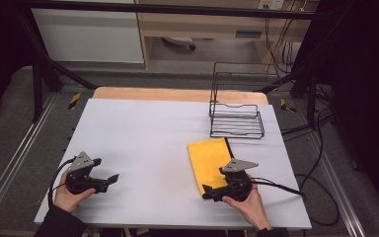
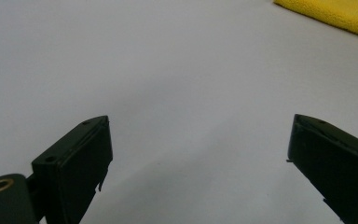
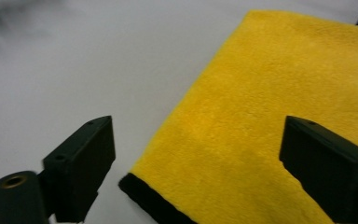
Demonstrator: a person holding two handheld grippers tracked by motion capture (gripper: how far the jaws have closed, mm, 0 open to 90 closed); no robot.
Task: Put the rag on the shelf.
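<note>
A folded yellow cloth (image 1: 208, 160) with a black edge lies flat on the white table (image 1: 143, 133), right of the middle. My right gripper (image 1: 207, 191) hovers low at the cloth's near corner. In the right gripper view its jaws stand wide apart (image 3: 198, 140), one over bare table and one over the yellow cloth (image 3: 270, 107), and neither presses on it. My left gripper (image 1: 110, 179) rests at the near left of the table, held by a hand. Its jaws (image 2: 198, 140) are open over bare table, and the cloth (image 2: 335, 16) shows far off at the top right.
A black wire rack (image 1: 237, 121) stands at the back right of the table, just beyond the cloth. Cables trail off the right side. The table's front edge is close under both hands.
</note>
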